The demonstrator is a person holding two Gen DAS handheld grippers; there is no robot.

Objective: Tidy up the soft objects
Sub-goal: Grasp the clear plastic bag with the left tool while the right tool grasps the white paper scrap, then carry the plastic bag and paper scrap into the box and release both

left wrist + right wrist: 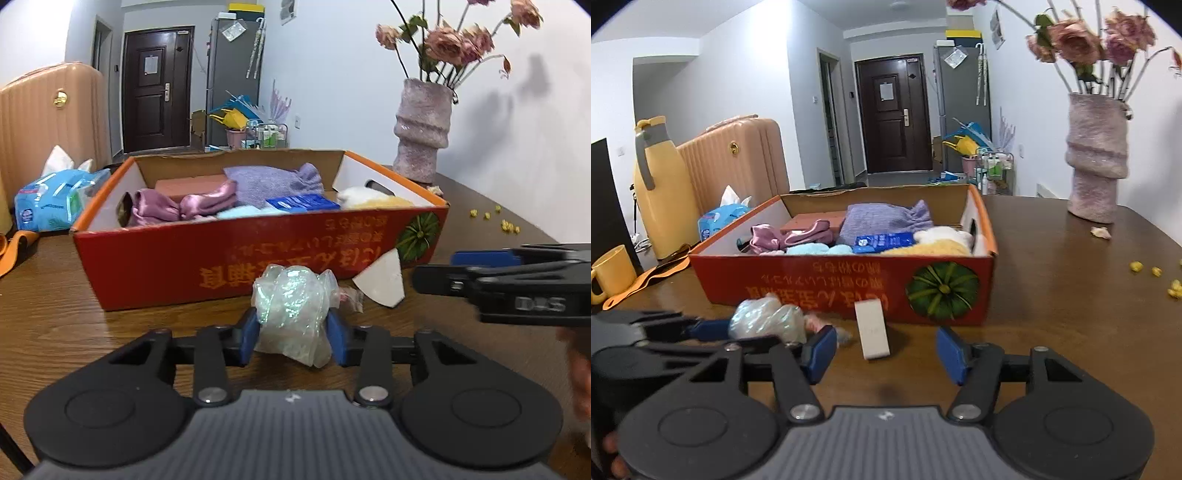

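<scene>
A: Left wrist view first — what sits at the bottom centre?

B: The left tongs (295, 328), their blue pads pressed against both sides of a crumpled clear plastic bag (293, 314). The bag bulges up between the pads, just in front of the red cardboard box (229, 266) on the wooden surface (55, 317).

A: And inside the box?

B: Soft things in the middle of the frame: a pink satin cloth (184, 205), a purple knitted piece (273, 181), a blue packet (301, 202), something pale yellow (373, 197) at the right end. A white card (380, 278) leans against the box's front wall, right of the bag.

A: The right edge?

B: The right tongs (436, 280) come in from the side, dark and blurred. From here I cannot tell how their jaws stand. A pink vase (423, 129) with dried roses stands at upper right, a tissue pack (55, 203) at left.

A: Now the right wrist view.

B: The right tongs (886, 350) fill the bottom, spread wide apart with nothing between the pads — bare surface (1071, 295) shows through the gap. The white card (872, 328) stands just beyond them against the box (831, 288).

A: The bag?

B: Lower left, the plastic bag (768, 319) clamped in the left tongs (761, 332), close to the box front. A yellow mug (611, 273) and a yellow jug (661, 192) stand at far left.
</scene>
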